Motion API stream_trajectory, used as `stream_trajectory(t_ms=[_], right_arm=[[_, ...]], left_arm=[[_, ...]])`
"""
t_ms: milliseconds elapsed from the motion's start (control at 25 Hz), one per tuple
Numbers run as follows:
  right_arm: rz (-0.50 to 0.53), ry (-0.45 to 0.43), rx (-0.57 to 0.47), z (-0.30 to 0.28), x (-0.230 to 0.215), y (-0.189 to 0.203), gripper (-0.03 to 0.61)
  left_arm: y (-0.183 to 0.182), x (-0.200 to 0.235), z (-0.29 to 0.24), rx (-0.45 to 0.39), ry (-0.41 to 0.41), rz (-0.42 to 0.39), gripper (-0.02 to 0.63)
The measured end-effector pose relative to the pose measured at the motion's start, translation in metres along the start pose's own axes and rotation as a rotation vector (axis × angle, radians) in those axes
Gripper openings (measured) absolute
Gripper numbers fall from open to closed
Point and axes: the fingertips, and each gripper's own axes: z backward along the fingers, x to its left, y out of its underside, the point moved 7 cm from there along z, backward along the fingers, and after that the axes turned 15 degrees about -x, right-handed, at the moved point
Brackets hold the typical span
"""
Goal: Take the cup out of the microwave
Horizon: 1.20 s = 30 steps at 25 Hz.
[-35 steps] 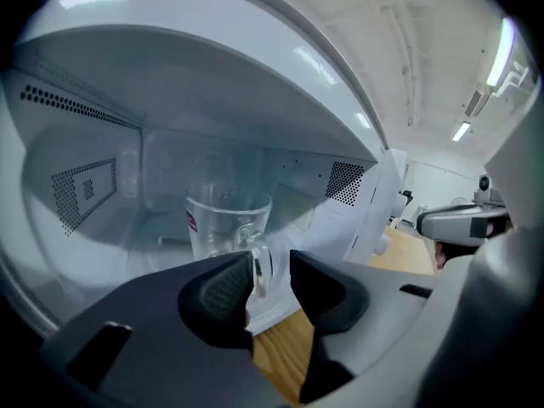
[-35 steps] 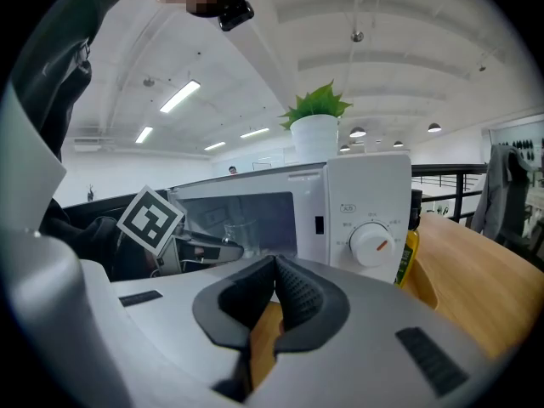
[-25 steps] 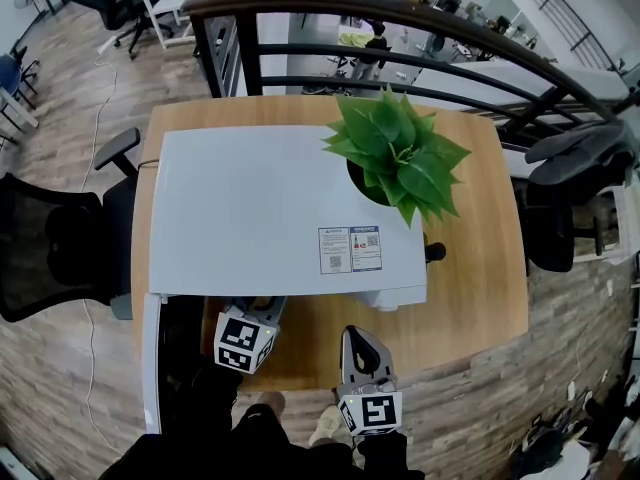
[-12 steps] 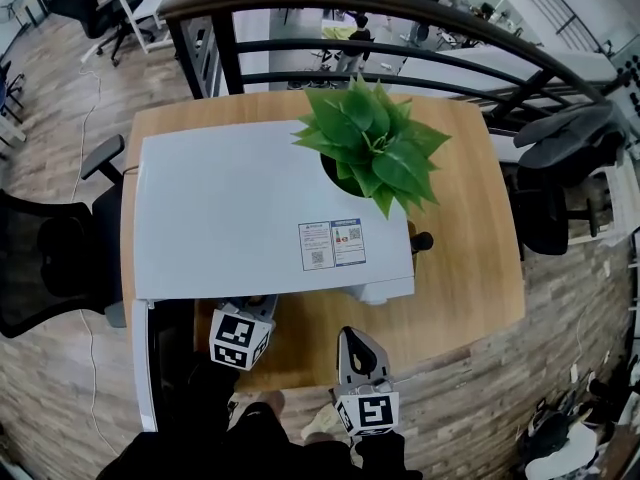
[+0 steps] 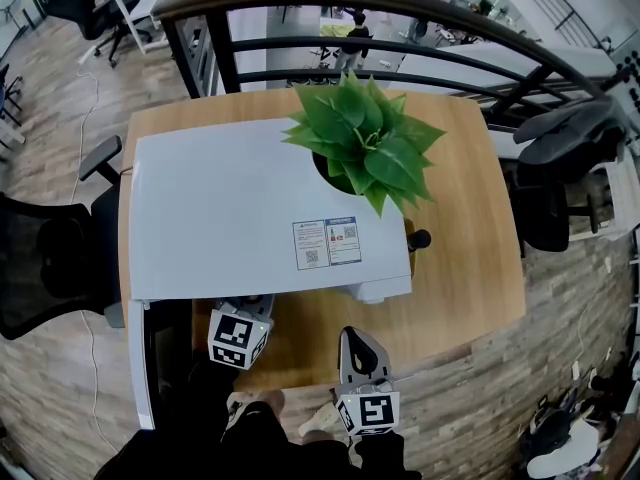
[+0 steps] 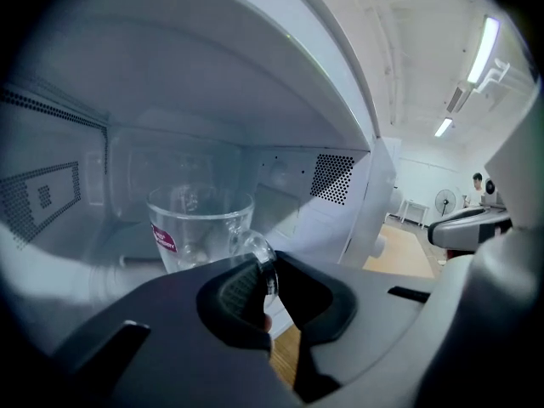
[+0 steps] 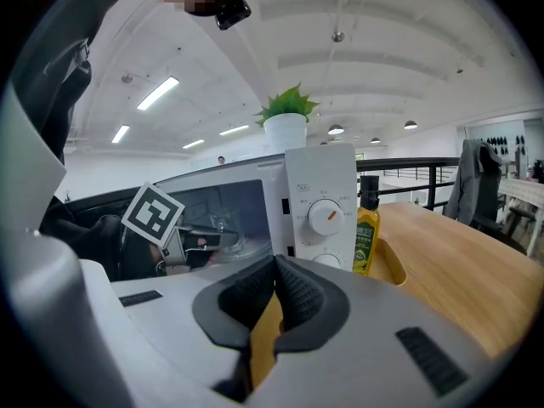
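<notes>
A clear glass cup (image 6: 200, 228) with a red label stands inside the white microwave (image 5: 250, 198). My left gripper (image 6: 263, 283) reaches into the cavity. Its jaws are closing tight on the cup's handle (image 6: 257, 249), which is pinched between the dark pads. In the head view only the left gripper's marker cube (image 5: 238, 340) shows, below the microwave's front edge; its tips are hidden. My right gripper (image 7: 274, 270) is shut with nothing in it. It hangs in front of the microwave's control panel (image 7: 321, 215), over the table's near edge (image 5: 362, 353).
The microwave door (image 5: 140, 368) stands open at the left. A potted green plant (image 5: 365, 148) sits on the microwave's top right corner. A yellow bottle (image 7: 366, 228) stands right of the microwave on the wooden table (image 5: 460, 268). Office chairs flank the table.
The head view has shifted slightly, so the microwave and plant sit a little further left in the picture. Both grippers stay about where they were.
</notes>
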Motion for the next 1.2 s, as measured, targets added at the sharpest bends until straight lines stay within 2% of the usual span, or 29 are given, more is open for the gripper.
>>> stream_trajectory(t_ms=[120,560,960,1200], right_arm=[[0.001,-0.002,-0.001,0.0,0.0,0.002,0.015],[0.006,0.01,-0.009,0.006,-0.002,-0.004,0.015],[0.013,0.001,-0.03,0.016,0.002,-0.012,0.015],[0.022,-0.025,-0.052,0.031,0.003,-0.019,0.015]], left_arm=[[-0.002,-0.001,0.0,-0.01,0.007,-0.035,0.029],[-0.006,-0.01,0.006,-0.051,0.045,0.001,0.026],[-0.017,-0.016,0.023,-0.088,0.038,0.009,0.025],[-0.022,-0.027,0.044,-0.101,0.004,0.008,0.025]])
